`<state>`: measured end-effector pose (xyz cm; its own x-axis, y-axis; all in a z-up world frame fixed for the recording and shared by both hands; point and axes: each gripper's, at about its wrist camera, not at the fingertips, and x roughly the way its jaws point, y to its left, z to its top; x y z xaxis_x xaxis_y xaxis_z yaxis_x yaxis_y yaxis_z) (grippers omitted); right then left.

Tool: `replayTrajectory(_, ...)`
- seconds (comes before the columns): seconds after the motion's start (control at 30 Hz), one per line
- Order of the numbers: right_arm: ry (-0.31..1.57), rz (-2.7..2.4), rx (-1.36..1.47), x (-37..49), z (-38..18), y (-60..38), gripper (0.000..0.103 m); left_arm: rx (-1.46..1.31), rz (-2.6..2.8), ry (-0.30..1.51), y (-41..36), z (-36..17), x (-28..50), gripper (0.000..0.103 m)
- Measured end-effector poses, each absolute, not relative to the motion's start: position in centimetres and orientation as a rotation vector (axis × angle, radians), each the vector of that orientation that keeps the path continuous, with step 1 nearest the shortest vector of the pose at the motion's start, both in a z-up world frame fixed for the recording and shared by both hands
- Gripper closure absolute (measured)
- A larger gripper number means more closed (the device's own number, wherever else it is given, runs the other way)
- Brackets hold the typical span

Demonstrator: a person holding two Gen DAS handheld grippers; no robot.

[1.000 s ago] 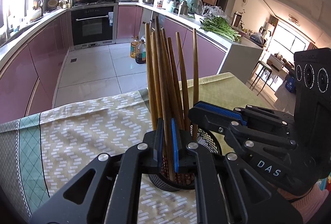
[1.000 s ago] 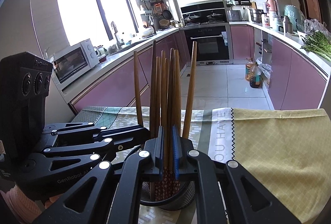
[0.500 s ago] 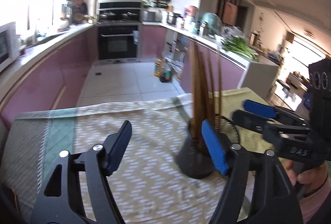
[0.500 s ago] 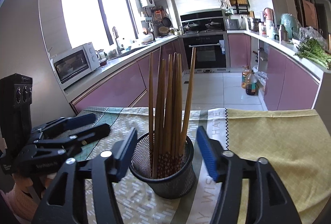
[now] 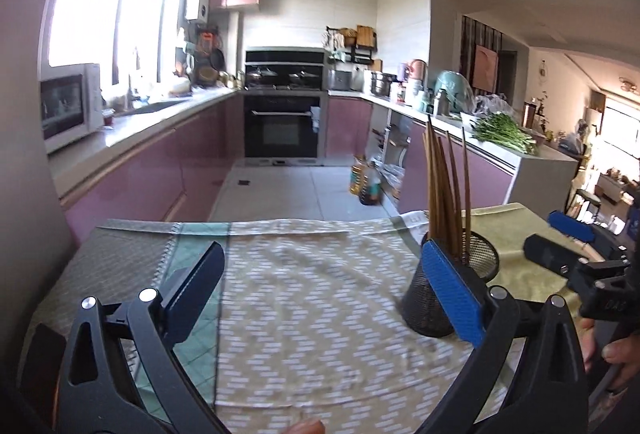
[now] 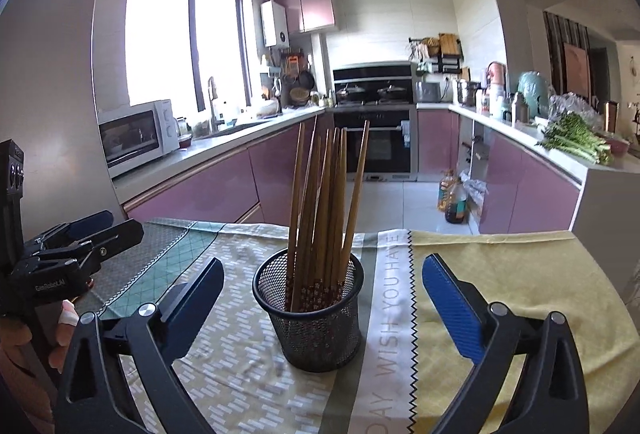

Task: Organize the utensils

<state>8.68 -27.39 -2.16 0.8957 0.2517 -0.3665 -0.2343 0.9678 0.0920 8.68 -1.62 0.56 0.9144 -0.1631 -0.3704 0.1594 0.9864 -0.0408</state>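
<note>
Now the chopsticks (image 6: 324, 209) are standing bunched in the mesh holder (image 6: 316, 318) on the table (image 6: 520, 294). Both the left tongs (image 5: 324, 294) and right tongs (image 6: 322, 298) are opening wide, gripping nothing, the holder standing untouched between the right pair.

Only the chopstick holder (image 6: 316, 314) interrupts the tablecloth (image 6: 500, 274).

Wooden chopsticks (image 6: 320, 209) upright in mesh cup (image 6: 316, 318) on patterned tablecloth (image 6: 500, 294), between opening right gripper (image 6: 322, 298) jaws, untouched.
</note>
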Motion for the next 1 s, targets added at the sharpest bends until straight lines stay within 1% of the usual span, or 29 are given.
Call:
replayTrajectory(0.4,0.307,0.216,0.026,6.1,-1.9,-26.4,0.007,-0.018,-0.133,0.329,-0.5,1.7,5.4,0.006)
replayTrajectory(1.0,0.273,0.196,0.006,4.4,-1.7,-25.4,0.007,-0.022,-0.124,0.279,-0.1,2.6,3.2,0.006)
